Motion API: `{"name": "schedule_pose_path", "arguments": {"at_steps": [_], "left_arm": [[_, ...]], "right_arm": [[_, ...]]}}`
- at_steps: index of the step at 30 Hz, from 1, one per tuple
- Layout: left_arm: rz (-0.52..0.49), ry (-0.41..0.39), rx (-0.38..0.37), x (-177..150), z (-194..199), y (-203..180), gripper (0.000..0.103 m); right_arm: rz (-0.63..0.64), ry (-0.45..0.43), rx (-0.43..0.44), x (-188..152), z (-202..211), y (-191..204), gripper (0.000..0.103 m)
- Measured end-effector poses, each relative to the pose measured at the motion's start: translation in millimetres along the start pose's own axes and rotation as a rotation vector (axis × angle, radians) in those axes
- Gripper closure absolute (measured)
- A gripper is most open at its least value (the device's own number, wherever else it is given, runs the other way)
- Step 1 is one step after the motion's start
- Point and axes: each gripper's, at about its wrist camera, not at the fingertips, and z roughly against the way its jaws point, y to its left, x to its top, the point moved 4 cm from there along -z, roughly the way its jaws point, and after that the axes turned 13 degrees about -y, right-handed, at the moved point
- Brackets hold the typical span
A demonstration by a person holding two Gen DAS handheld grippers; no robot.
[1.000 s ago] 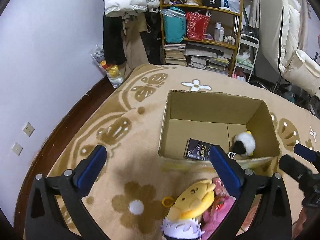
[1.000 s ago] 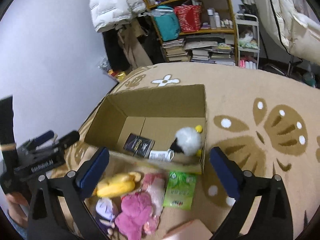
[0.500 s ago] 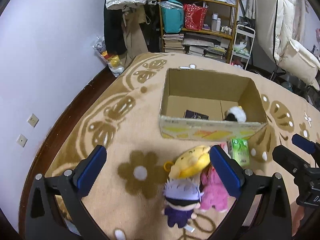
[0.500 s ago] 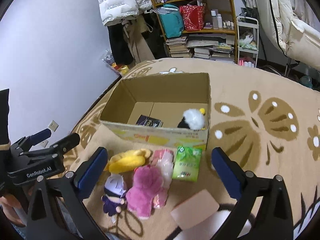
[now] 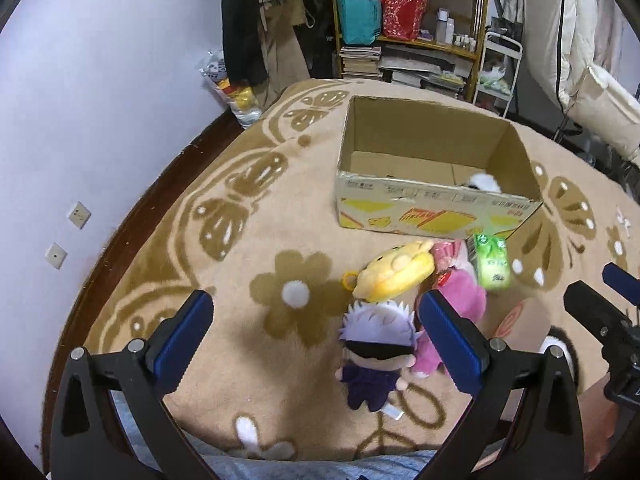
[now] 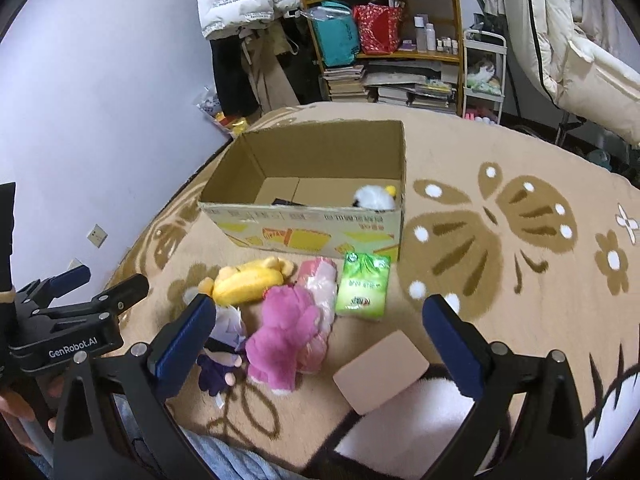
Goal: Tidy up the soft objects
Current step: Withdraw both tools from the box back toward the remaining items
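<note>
An open cardboard box (image 5: 436, 212) (image 6: 304, 228) stands on the patterned blanket with a black-and-white plush (image 6: 374, 198) and a dark packet inside. In front of it lie a yellow plush (image 5: 396, 272) (image 6: 248, 280), a white-haired doll in purple (image 5: 376, 344) (image 6: 224, 352), a pink plush (image 6: 284, 340) (image 5: 460, 300), a pale pink soft item (image 6: 320, 280), a green tissue pack (image 6: 364, 282) (image 5: 490, 260) and a tan sponge block (image 6: 380, 370). My left gripper (image 5: 316, 340) is open and empty just before the doll. My right gripper (image 6: 324, 340) is open and empty above the pink plush.
A shelf (image 6: 380, 32) with bags, books and bottles stands at the back, with hanging clothes (image 5: 256, 40) on its left and white bedding (image 6: 580, 60) on the right. The purple wall (image 5: 100, 100) runs along the left, past the blanket's edge.
Both grippers have drawn back and away from the box, so the toys in front of it now lie in full view. Both stay open and empty.
</note>
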Motion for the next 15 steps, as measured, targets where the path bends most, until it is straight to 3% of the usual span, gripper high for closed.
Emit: {"name": "schedule_pose_path", "arguments": {"at_steps": [15], "left_arm": [[0.021, 0.098, -0.008, -21.8, -25.4, -1.3, 0.001]], "right_arm": [[-0.078, 0.154, -0.071, -28.8, -25.4, -24.4, 0.000]]}}
